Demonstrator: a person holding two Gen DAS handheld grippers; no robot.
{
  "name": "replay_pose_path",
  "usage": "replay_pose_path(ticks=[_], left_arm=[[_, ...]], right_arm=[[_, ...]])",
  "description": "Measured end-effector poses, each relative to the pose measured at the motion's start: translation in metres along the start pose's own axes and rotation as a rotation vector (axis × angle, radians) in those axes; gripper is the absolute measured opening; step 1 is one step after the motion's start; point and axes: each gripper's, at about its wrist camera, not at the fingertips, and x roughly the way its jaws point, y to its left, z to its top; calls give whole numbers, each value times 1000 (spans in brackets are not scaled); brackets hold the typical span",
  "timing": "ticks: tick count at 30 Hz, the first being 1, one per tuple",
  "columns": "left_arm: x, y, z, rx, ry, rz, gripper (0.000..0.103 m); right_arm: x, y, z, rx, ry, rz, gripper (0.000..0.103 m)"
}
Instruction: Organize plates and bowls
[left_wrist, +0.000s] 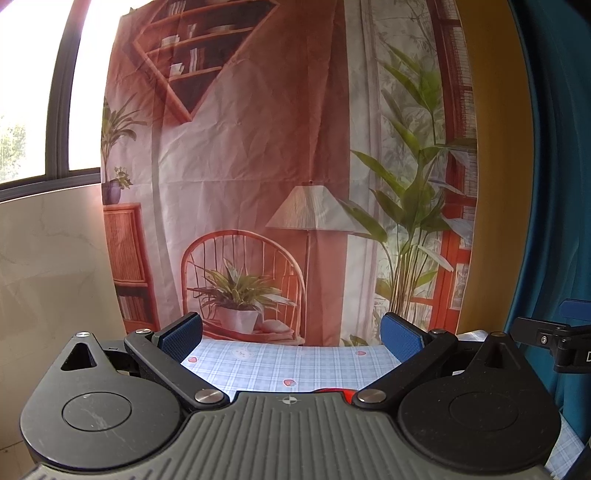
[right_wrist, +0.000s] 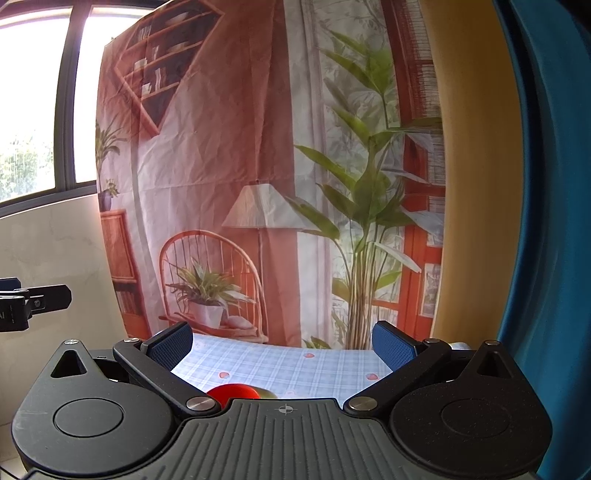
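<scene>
I read no writing anywhere, and I hold my left gripper (left_wrist: 291, 338) and right gripper (right_wrist: 282, 341) both spread wide and empty above the checked tablecloth (right_wrist: 280, 363), one red dish (right_wrist: 233, 394) peeking near the right one's base.

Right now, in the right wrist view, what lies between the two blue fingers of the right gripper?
Only checked tablecloth with small pink hearts. The right gripper is open and holds nothing; a red dish peeks out lower, at its body.
</scene>
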Motion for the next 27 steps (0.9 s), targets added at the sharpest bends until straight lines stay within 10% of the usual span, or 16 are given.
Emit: replay_pose_path(ticks=[27], left_arm=[[1, 5, -2, 9, 7, -17, 103]], right_arm=[[-1, -6, 0, 9, 1, -3, 103]])
